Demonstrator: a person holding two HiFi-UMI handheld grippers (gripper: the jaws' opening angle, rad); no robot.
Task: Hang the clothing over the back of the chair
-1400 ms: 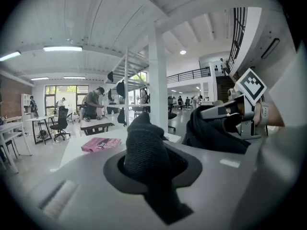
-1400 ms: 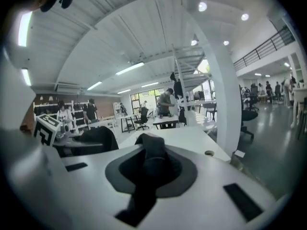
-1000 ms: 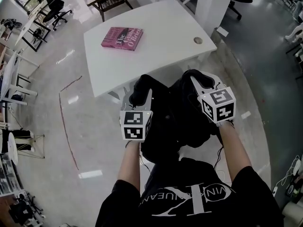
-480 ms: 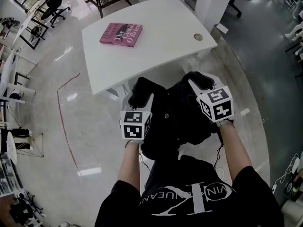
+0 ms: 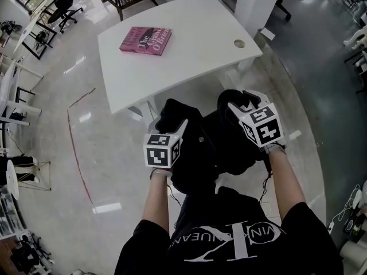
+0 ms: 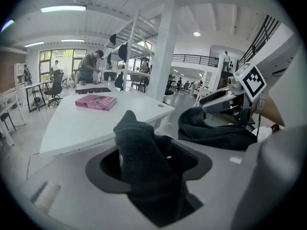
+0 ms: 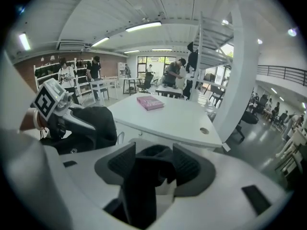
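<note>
**Q.** Where does the clothing (image 5: 200, 148) lie?

**A.** A dark garment, bunched in a mound on the near side of the white table (image 5: 195, 67), directly in front of the person. The chair back it is meant for is hidden beneath the cloth, so whether it hangs evenly cannot be told.

**Q.** State of the tongs?

**A.** Left tongs (image 5: 172, 118) and right tongs (image 5: 243, 101) are both spread, and both have just been opening. A raised fold of the garment stands between each pair, one toward the left end of the mound and one toward the right. The pads no longer appear to press it.

**Q.** How should it handle?

**A.** Judged soft, limp and fairly light, with a thick weave. It is neither fragile nor slippery, but it is likely to sag and creep toward its heavier side. It is best taken at the upper edge by one doubled fold near each end, the two holds well apart, so that the cloth stays spread.
</note>
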